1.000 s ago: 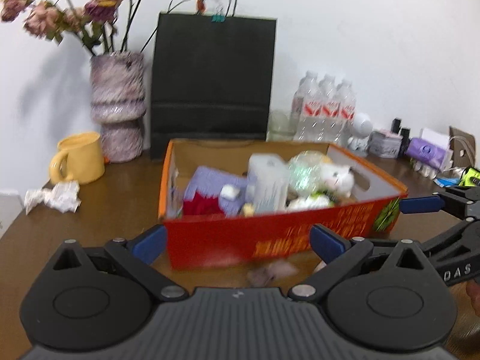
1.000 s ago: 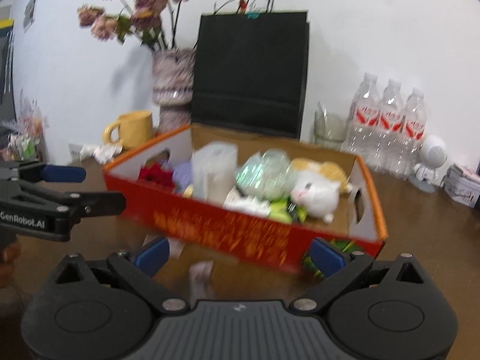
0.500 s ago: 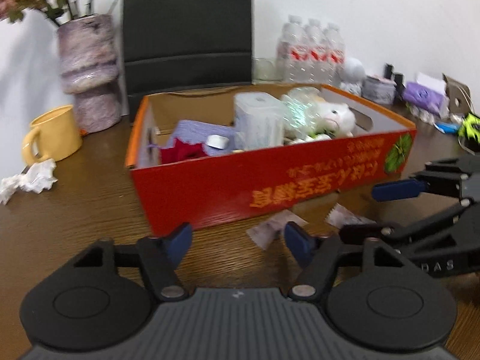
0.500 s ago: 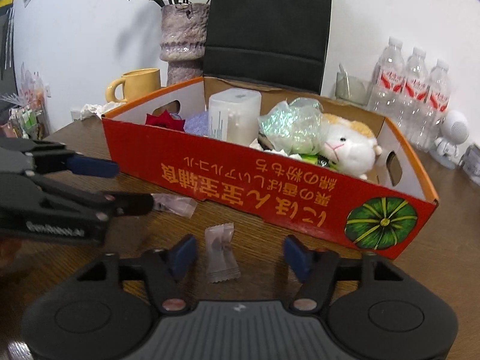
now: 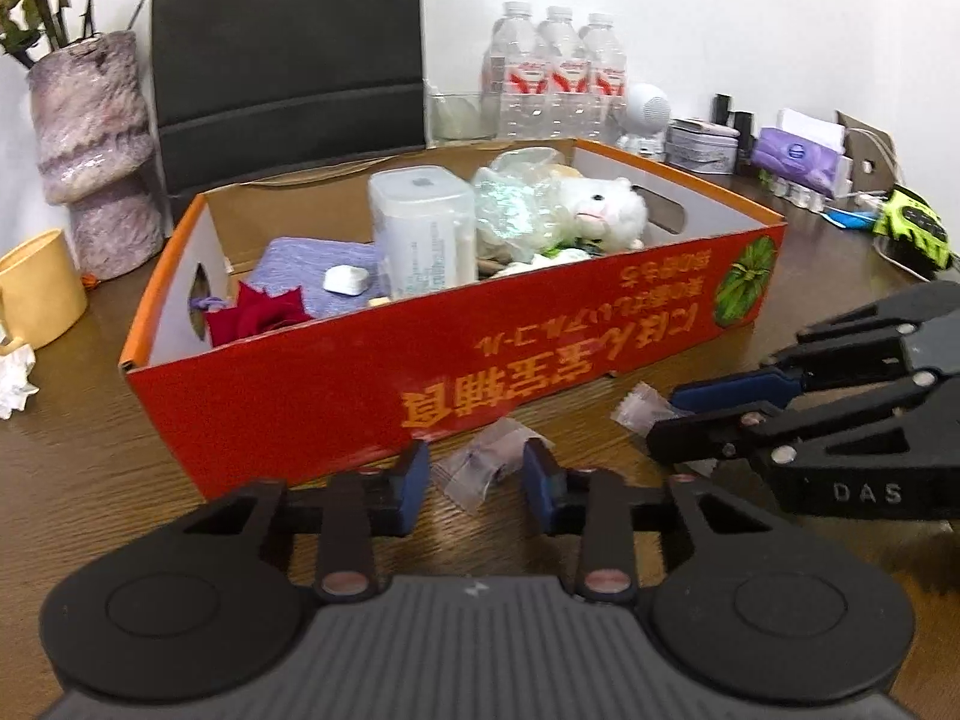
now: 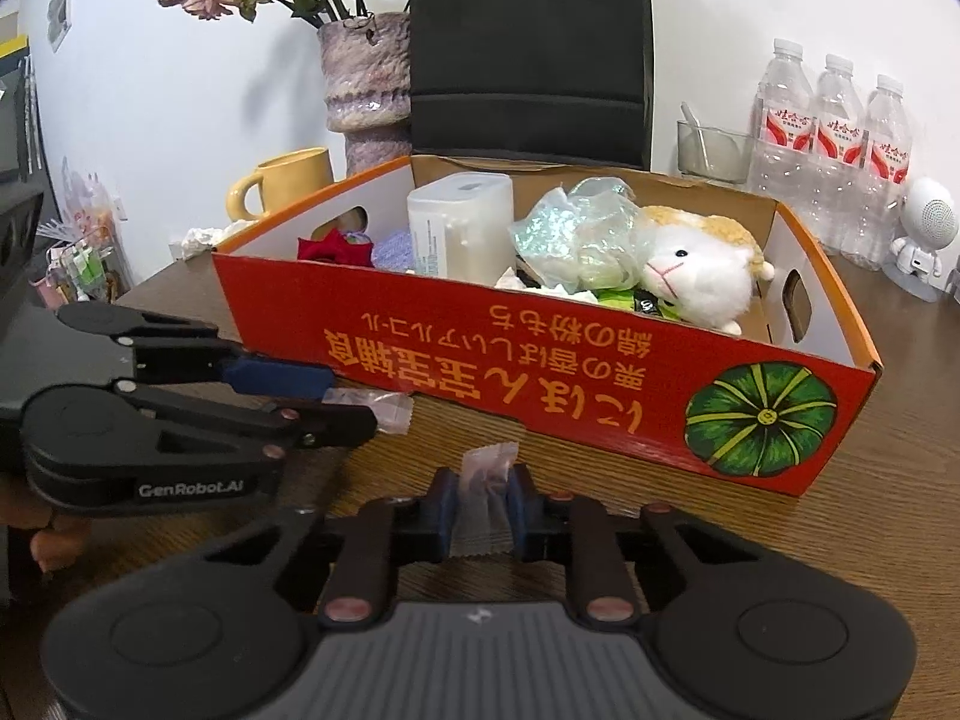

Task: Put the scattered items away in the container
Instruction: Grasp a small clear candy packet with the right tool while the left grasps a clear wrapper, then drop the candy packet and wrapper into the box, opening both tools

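Lettering "GenRobot.AI" on left gripper (image 6: 336, 399), jaws straddling wrapped candy (image 5: 489, 465), gap remaining; right gripper (image 6: 485, 507) pinching second candy (image 6: 487, 495).

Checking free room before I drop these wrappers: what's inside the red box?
The red box holds a white plastic canister, crinkled cellophane, a plush sheep, purple cloth and a red flower. The floor beneath them is hidden.

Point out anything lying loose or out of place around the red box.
Two clear candy wrappers lie on the table outside the red box: one between the right gripper's pads, one between the left gripper's open fingers. A crumpled tissue sits left, near the yellow mug.
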A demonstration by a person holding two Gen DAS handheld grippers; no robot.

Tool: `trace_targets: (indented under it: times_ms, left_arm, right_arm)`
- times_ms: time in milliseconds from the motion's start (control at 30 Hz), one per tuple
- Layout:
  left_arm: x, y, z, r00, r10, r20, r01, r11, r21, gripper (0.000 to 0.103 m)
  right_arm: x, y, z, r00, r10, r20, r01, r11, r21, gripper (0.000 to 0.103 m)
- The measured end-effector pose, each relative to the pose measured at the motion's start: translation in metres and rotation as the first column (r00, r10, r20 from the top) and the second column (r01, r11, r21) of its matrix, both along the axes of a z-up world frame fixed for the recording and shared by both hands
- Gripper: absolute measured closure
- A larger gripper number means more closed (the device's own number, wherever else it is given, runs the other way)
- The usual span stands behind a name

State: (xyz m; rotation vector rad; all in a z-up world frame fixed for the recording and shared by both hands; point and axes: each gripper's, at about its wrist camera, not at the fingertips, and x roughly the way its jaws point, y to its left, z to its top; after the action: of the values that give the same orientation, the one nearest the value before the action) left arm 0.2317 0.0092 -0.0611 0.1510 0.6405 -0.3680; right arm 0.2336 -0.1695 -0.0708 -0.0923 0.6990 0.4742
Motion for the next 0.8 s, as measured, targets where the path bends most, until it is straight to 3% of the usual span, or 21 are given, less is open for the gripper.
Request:
trace_targets:
  times_ms: [100, 433, 800]
  left_arm:
    - [-0.005, -0.004, 0.000, 1.000, -0.013, 0.007, 0.013, 1.000, 0.016, 0.080]
    - [-0.019, -0.006, 0.003, 0.999, -0.008, 0.042, 0.007, 1.000, 0.023, 0.081]
    - [-0.057, -0.009, 0.028, 0.986, -0.012, 0.165, 0.011, 1.000, 0.007, 0.081]
  right_arm:
    - [-0.001, -0.001, 0.000, 1.000, 0.002, 0.005, -0.002, 1.000, -0.001, 0.086]
    - [-0.004, -0.006, 0.003, 1.000, -0.014, -0.002, 0.014, 1.000, 0.018, 0.088]
    - [-0.017, -0.023, 0.021, 0.999, -0.039, 0.030, 0.037, 0.996, 0.076, 0.088]
